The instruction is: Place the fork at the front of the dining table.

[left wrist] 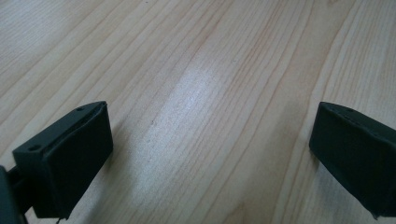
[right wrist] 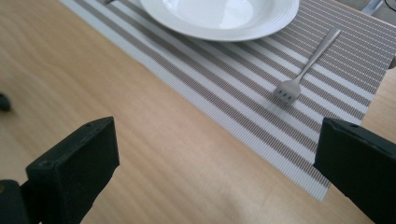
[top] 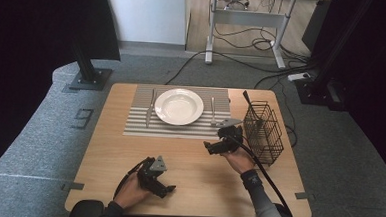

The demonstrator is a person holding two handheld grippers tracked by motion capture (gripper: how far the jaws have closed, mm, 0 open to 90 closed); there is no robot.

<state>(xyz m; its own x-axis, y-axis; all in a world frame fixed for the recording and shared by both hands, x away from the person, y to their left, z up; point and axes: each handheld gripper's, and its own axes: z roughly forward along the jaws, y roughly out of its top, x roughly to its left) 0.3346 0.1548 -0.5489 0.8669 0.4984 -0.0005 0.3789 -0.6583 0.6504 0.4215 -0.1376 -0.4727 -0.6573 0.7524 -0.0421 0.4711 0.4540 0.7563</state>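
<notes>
With the fork (right wrist: 306,65) lying on the striped mat (right wrist: 243,88) right of the plate (right wrist: 219,18), the wide-open, empty right tool (right wrist: 215,172) should be lifting clear without nudging it, while the left tool (left wrist: 210,158) is gaping empty over the bench (left wrist: 210,70).

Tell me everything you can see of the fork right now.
The fork is plain silver metal, slim-handled, with short tines. It lies flat on the striped placemat, just right of the white plate in the high view, apart from the plate's rim. In that view its handle points toward the table's far edge and its tines toward the person. Nothing touches it but the mat. The right gripper stands open, on the near side of the fork, with nothing between its jaws.
</notes>
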